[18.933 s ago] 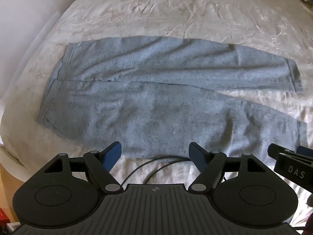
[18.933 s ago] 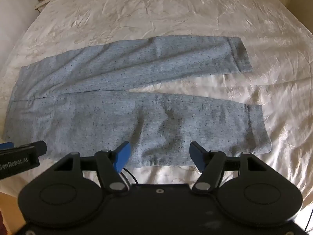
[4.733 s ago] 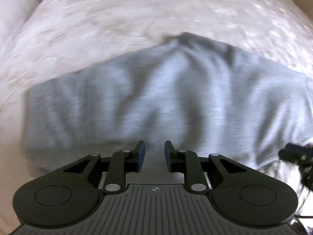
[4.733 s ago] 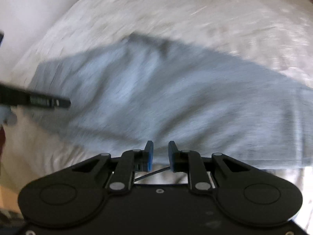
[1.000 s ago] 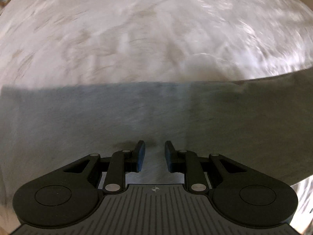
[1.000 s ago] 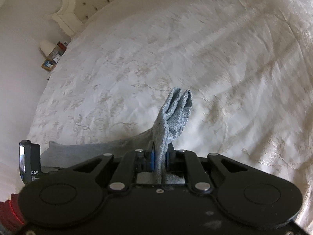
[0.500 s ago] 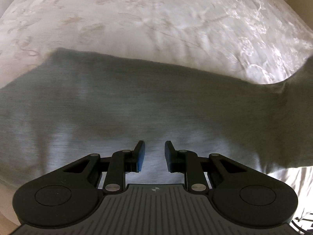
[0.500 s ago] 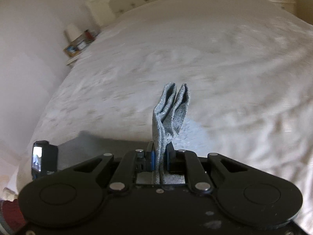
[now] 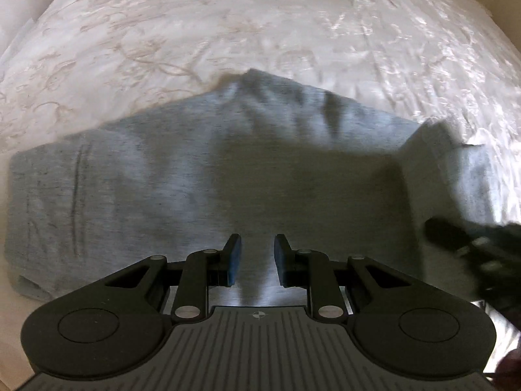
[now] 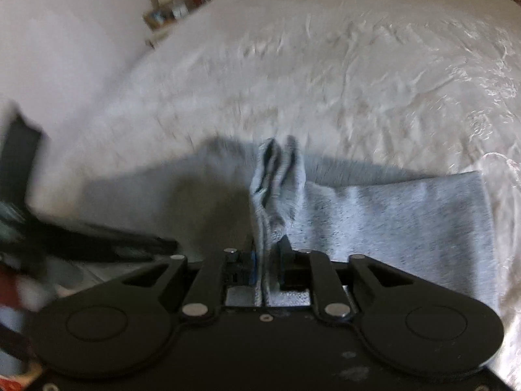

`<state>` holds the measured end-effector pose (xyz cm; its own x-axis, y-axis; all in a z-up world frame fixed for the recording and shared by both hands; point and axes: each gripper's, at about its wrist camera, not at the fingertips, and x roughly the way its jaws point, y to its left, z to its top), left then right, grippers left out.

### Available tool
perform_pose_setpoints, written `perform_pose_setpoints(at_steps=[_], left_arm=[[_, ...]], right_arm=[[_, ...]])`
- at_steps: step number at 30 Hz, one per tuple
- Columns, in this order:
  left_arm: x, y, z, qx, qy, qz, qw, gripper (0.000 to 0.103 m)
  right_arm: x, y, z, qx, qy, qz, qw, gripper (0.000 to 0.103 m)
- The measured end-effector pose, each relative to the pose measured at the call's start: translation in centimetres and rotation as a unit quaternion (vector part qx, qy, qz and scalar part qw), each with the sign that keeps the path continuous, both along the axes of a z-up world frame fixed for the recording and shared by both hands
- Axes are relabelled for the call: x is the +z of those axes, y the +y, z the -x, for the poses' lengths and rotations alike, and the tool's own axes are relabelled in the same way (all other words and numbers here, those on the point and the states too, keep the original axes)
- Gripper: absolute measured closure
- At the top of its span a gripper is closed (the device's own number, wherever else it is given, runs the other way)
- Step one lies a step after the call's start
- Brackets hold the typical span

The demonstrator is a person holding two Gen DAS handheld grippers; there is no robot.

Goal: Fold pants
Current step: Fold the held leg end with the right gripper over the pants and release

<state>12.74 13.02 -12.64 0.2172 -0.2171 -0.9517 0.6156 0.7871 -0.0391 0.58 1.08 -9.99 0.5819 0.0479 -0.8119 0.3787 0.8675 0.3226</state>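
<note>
My left claw (image 9: 255, 259) points steeply down over the grey sweatpants (image 9: 202, 176), its blue-padded fingers (image 9: 233, 259) standing a narrow gap apart with nothing between them; only the cloth lying below shows through that gap. The sweatpants spread out ahead of this claw and to both sides of it across the bed (image 9: 260, 22), which wears a cream bedspread with a raised pattern. Ahead of the claw their far edge rises to a blunt peak, and to its left a stitched band runs across the fabric near the end. A dark shadow covers the cloth just ahead of the fingers. To the right of this claw, blurred, my right claw (image 9: 456, 238) shows at the frame's edge, over a paler flap of the same fabric.

Seen from its own camera, my right claw (image 10: 268, 260) has its jaws opening, and a bunched fold of the sweatpants (image 10: 276, 176) stands up between them, reaching ahead past the fingertips. The right pad looks clear of the cloth; the left side I cannot tell. To this claw's right the fabric lies flat and pale on the bed (image 10: 358, 65); to its left it lies in shadow, with my left claw (image 10: 97, 238) a dark smear there.
</note>
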Motion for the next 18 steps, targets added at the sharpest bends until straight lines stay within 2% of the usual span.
perform_pose_setpoints(at_steps=[1, 2, 7, 10, 18], left_arm=[[0.0, 0.6, -0.2, -0.002, 0.000, 0.001, 1.0000, 0.081], [0.1, 0.7, -0.4, -0.003, 0.000, 0.003, 1.0000, 0.081], [0.4, 0.4, -0.9, -0.010, 0.005, 0.022, 0.9997, 0.081], [0.2, -0.6, -0.4, -0.025, 0.013, 0.035, 0.9990, 0.081], [-2.2, -4.0, 2.1, -0.056, 0.062, 0.038, 0.9958, 0.081]], right_arm=[[-1.0, 1.1, -0.6, 0.014, 0.019, 0.004, 1.000, 0.076], [-1.0, 1.1, -0.6, 0.014, 0.019, 0.004, 1.000, 0.075], [0.4, 0.7, 1.3, 0.009, -0.001, -0.007, 1.000, 0.073], [1.0, -1.6, 3.0, -0.021, 0.007, 0.000, 1.000, 0.073], [-0.6, -9.0, 6.1, -0.082, 0.059, 0.022, 0.995, 0.078]])
